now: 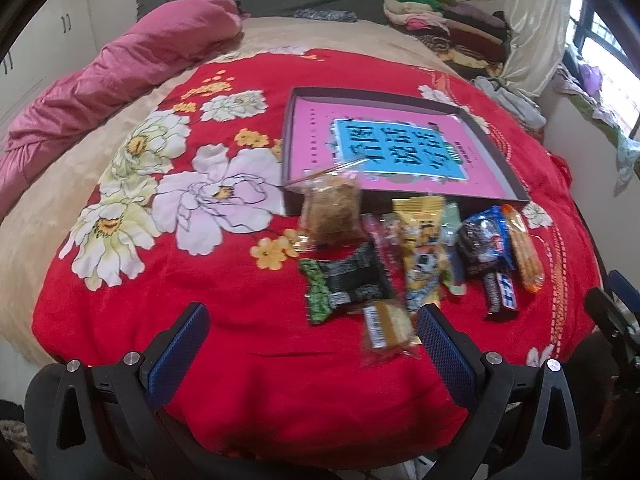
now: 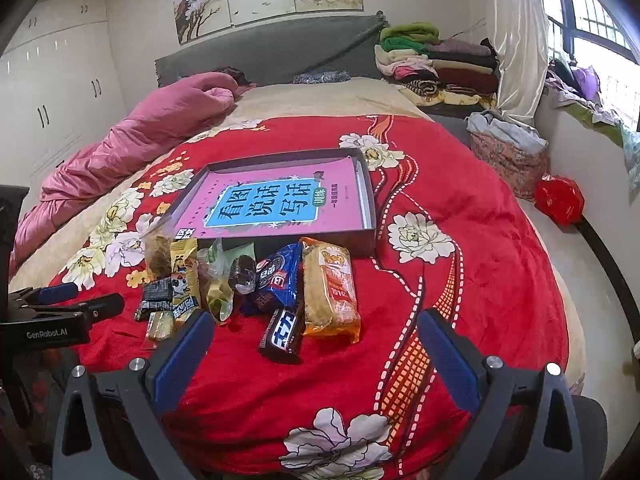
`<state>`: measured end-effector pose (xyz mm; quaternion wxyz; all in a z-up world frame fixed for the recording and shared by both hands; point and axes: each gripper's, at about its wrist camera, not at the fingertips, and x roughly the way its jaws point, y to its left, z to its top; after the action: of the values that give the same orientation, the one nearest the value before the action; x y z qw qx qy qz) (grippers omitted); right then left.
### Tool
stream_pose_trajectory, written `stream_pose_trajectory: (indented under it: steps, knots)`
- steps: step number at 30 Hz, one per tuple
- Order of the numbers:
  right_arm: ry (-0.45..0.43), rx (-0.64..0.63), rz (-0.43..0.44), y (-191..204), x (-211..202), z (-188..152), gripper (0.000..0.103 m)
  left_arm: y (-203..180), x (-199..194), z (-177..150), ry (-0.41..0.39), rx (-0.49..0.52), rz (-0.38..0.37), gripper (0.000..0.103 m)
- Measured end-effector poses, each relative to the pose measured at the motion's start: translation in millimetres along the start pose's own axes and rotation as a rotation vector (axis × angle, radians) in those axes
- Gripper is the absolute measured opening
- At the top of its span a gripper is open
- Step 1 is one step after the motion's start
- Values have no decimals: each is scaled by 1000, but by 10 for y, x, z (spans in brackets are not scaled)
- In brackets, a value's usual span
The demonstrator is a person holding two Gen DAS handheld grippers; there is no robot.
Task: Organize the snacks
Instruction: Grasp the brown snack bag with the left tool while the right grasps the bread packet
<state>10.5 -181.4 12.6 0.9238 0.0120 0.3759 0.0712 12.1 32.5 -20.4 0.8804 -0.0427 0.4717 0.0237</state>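
Note:
Several wrapped snacks lie in a loose row on the red flowered blanket (image 1: 248,380), in front of a shallow dark box (image 1: 490,152) with a pink book inside. The row includes a brown cake packet (image 1: 330,214), a black-and-green packet (image 1: 346,284), a yellow packet (image 1: 420,248), a blue cookie pack (image 2: 276,280), a dark chocolate bar (image 2: 282,334) and an orange biscuit pack (image 2: 330,292). My left gripper (image 1: 314,326) is open and empty, just short of a small tan packet (image 1: 386,328). My right gripper (image 2: 316,334) is open and empty, with the chocolate bar between its fingers' line of sight.
A pink quilt (image 1: 100,88) lies along the bed's left side. Folded clothes (image 2: 436,68) are stacked at the headboard's right. A red bag (image 2: 558,198) and a cloth bundle (image 2: 506,148) sit right of the bed. The left gripper's body (image 2: 56,316) shows at the left.

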Motion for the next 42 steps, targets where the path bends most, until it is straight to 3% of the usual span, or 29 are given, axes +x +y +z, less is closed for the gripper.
stream_pose_trajectory:
  steps: [10,18,30,35,42]
  knots:
    - [6,14,11,-110,183,32,103,231,230,111,24,-72,-40,103]
    - [87,72,30,-286,568,100,101,247,419,262,4,-74,-73,103]
    - [186,76,74,-354,1054,130,68,266,709,420,28,-80,-136,98]
    - [203,37,91,-276,1187,153,47,257,785,447,47,-95,-155,93]
    - [185,32,108,-264,1206,167,44,235,845,503,61,-129,-181,77]
